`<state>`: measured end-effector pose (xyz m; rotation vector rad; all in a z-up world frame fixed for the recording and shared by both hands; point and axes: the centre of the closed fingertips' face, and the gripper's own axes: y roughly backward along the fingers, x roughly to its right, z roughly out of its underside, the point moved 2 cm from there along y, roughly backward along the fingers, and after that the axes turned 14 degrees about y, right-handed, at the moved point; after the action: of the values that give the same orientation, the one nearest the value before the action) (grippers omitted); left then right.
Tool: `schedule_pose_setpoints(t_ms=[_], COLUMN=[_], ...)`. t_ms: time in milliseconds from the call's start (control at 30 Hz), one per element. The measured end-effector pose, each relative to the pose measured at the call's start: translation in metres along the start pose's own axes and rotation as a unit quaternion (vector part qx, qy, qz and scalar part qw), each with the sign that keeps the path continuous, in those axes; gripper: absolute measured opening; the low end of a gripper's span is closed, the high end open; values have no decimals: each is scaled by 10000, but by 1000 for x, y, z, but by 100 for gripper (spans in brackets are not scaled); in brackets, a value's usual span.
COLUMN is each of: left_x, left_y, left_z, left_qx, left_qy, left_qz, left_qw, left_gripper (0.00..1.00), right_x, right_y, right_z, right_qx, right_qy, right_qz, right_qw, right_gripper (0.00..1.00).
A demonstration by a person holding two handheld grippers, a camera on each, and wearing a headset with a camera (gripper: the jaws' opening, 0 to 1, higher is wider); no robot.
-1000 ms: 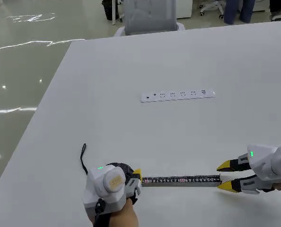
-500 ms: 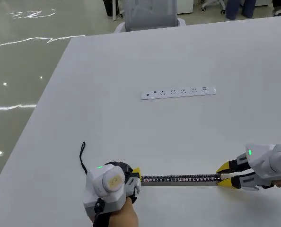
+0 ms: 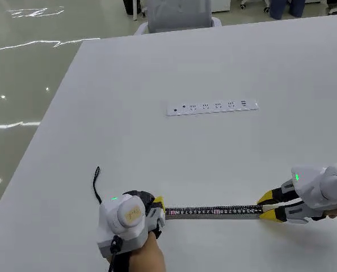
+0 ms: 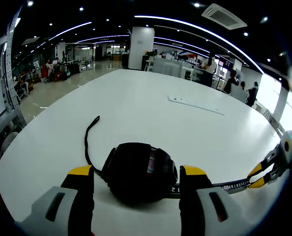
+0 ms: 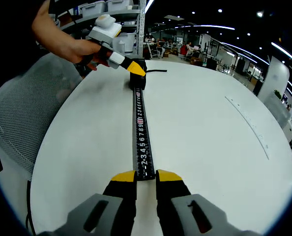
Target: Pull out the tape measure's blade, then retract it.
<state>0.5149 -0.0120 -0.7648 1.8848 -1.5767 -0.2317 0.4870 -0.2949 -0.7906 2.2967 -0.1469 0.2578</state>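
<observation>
**A:** Start at the lower left of the head view. What holds the tape measure (image 3: 144,199)?

**B:** The left gripper (image 3: 157,211). Its jaws are closed against the two sides of the black case, which sits on the white table (image 3: 214,158). The wrist strap (image 3: 96,180) trails loose to the left of it.

**A:** What's the risk there?

**B:** The case is rounded and the grip is only on its flanks. If the pull runs off the line of the blade (image 3: 214,211), I think the case could turn or slide between the jaws.

**A:** And the middle?

**B:** The blade lies flat on the table, drawn out in a straight line from the case toward the lower right. A sideways or upward tug could twist or buckle it.

**A:** And the far end?

**B:** The right gripper (image 3: 266,207) has its jaws nearly together, pinching the blade's tip. In the right gripper view the tip sits just between the yellow ends. It's a narrow hold on thin metal.

**A:** So, a slip?

**B:** That's my main worry. If the tip slips out, or the gripper lets go all at once, the spring probably whips the blade back hard into the case and the left jaws. The power strip (image 3: 212,106), well apart in the upper middle, is out of harm's way.
</observation>
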Motion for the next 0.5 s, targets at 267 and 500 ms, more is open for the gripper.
schedule_pose_setpoints(t_ms=[267, 500], left_x=[-1, 2], left_y=[0, -1], left_z=[7, 10], left_qx=[-54, -36], left_qy=[-102, 77], left_qz=[2, 60], left_qw=[9999, 9999], left_gripper=[65, 60], right_x=[0, 0], right_y=[1, 2], right_z=[-2, -2], right_qx=[10, 20], right_qy=[-4, -31], right_qz=[19, 18], right_qw=[10000, 10000], right_gripper=[14, 14])
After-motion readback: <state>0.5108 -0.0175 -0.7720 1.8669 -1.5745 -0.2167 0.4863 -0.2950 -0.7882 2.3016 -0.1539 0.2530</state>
